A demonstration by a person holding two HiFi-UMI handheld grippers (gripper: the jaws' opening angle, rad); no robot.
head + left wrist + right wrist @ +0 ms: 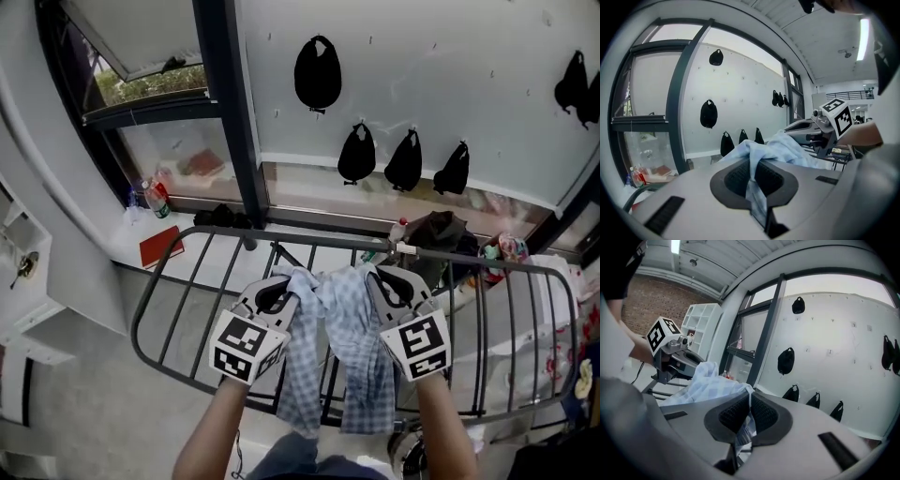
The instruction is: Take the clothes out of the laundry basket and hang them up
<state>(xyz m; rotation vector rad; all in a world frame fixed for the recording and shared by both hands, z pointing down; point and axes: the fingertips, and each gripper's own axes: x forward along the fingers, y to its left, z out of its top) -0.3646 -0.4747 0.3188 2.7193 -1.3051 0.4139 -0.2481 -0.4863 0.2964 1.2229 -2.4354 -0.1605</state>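
Head view: both forearms reach forward side by side. The left gripper [274, 296] and right gripper [397, 286] each have their fingers clamped on the blue checked shirt [361, 366], which hangs over the drying rack [217, 228].

Drying rack [217, 230], dark metal, barred
Rounded frame, parallel rungs; pale checked shirt [352, 328] hangs over its middle bars, contact unclear; window ledge [208, 246] behind bears red book [161, 247]; bottle [156, 198]
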